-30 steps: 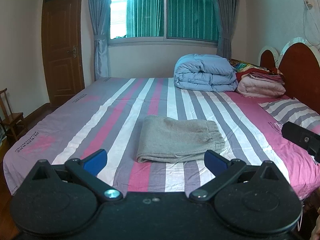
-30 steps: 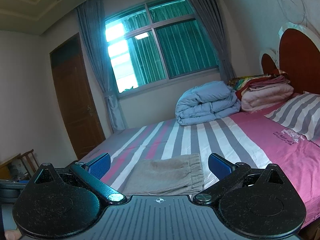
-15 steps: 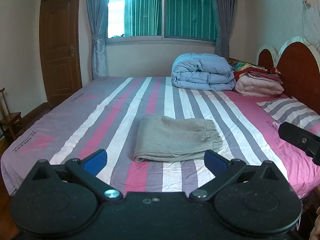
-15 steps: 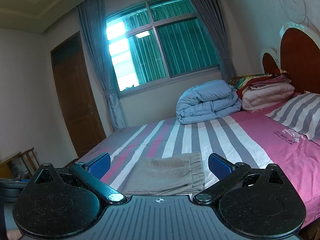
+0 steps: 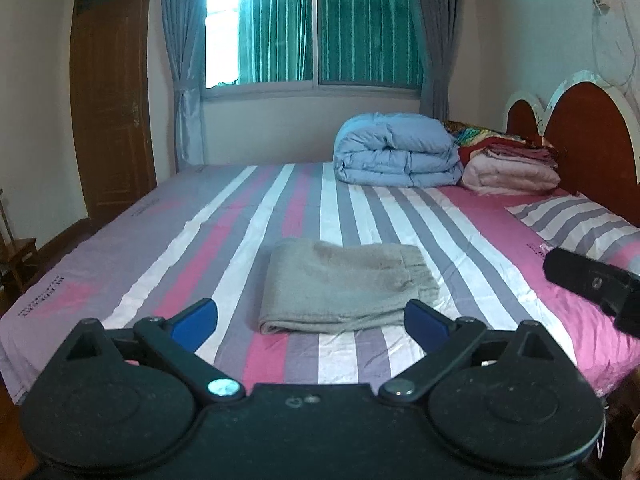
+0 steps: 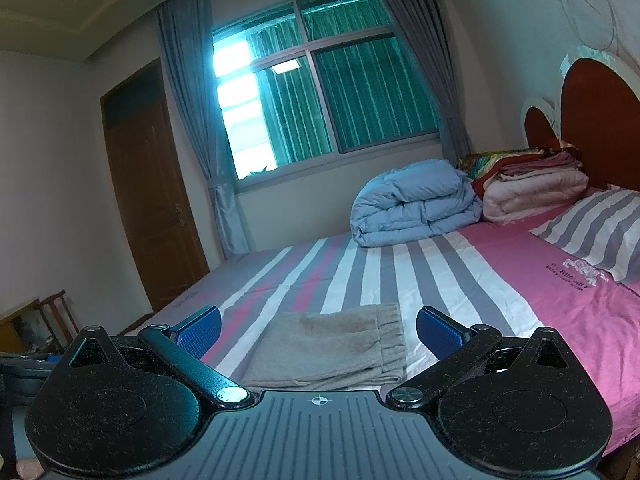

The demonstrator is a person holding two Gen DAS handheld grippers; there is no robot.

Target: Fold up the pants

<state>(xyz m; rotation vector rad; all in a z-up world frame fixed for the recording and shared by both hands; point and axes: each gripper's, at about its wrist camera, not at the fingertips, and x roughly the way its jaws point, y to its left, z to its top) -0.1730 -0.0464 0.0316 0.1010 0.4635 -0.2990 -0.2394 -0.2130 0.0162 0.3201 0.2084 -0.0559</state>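
Observation:
The grey pants (image 5: pixel 344 284) lie folded into a flat rectangle on the striped bed (image 5: pixel 192 256), waistband to the right. My left gripper (image 5: pixel 312 320) is open and empty, held back from the near edge of the pants. My right gripper (image 6: pixel 318 330) is open and empty, raised above the bed's near side with the folded pants (image 6: pixel 336 344) in front of it. Part of the right gripper (image 5: pixel 592 284) shows at the right edge of the left wrist view.
A folded blue duvet (image 5: pixel 396 156) and a stack of pink and red blankets (image 5: pixel 508 168) sit at the far side near the headboard (image 5: pixel 588 136). A striped pillow (image 5: pixel 576 224) lies at right. A wooden door (image 5: pixel 112 112) and a chair (image 5: pixel 16 256) are at left.
Both grippers have drawn back and lifted slightly from the bed. The pants have not moved. Both stay open.

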